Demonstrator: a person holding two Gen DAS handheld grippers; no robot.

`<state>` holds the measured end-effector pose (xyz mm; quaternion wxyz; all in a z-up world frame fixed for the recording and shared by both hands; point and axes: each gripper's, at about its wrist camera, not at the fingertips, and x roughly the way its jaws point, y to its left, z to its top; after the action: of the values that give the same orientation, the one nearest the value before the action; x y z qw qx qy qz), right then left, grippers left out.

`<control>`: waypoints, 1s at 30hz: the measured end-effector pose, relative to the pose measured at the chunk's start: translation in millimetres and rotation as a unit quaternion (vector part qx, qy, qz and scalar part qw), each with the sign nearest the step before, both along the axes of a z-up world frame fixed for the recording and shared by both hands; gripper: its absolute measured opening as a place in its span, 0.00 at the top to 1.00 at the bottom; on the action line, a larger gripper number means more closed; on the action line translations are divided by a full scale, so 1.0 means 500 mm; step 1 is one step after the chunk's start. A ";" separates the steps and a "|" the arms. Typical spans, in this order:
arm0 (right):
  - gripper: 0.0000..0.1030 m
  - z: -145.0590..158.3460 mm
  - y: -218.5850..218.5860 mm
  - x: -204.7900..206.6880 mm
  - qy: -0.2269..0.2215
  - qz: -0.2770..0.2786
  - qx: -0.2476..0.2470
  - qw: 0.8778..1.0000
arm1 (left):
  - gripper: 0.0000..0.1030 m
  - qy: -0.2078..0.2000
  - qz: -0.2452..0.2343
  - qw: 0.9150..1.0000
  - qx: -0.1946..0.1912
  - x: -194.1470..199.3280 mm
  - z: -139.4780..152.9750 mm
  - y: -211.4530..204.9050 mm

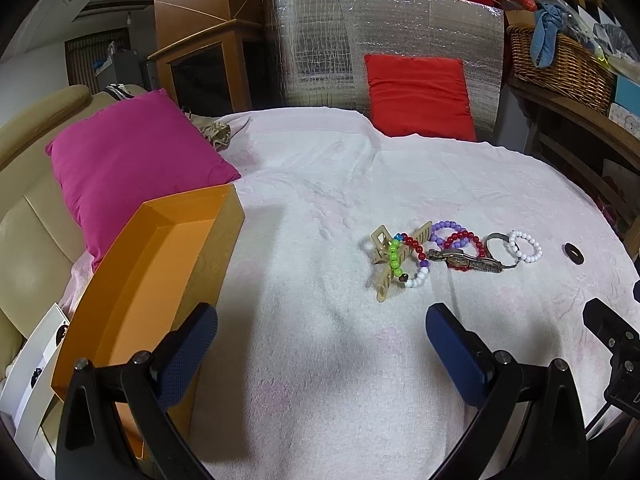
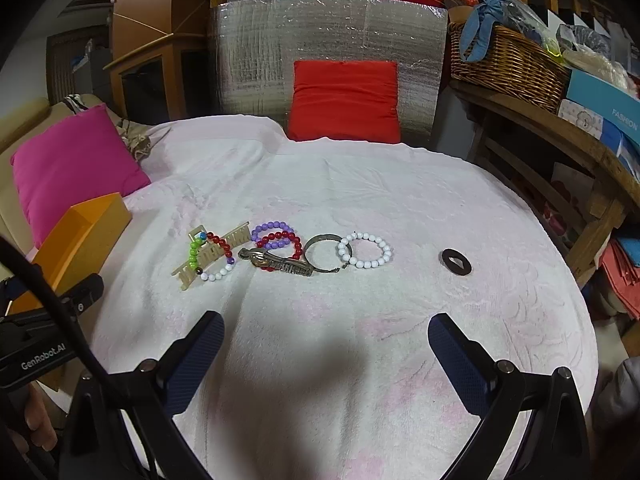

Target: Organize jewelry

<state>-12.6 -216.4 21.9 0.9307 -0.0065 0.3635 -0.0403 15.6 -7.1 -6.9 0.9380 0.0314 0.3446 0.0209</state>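
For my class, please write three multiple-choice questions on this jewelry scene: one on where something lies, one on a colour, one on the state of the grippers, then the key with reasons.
1. Where does the orange box stand relative to the jewelry?
A. To its left, by the pink cushion
B. To its right, by the wicker basket
C. On top of it

2. What colour is the bead bracelet lying nearest the black ring?
A. Purple
B. White
C. Green

3. What state are the left gripper and right gripper in?
A. Both shut on bracelets
B. One open, one shut
C. Both open, holding nothing

Key: 1 A, the box sits at the towel's left edge beside the cushion. 2 B, the white beads lie at the right end of the row. 3 C, each pair of fingers stands wide apart over bare towel.
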 end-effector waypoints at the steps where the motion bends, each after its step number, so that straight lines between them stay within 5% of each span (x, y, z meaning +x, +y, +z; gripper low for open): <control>1: 0.00 0.000 0.000 -0.001 0.000 0.000 0.000 1.000 | 0.00 0.000 0.000 1.000 0.000 0.000 0.000 0.000; 30: 0.00 -0.019 -0.021 0.049 0.000 -0.010 0.018 1.000 | 0.00 0.013 -0.003 1.000 0.007 0.016 -0.012 -0.014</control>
<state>11.8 -227.1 12.7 0.9303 0.0134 0.3641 -0.0429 23.5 -14.3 -12.7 0.9332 0.0396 0.3566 0.0203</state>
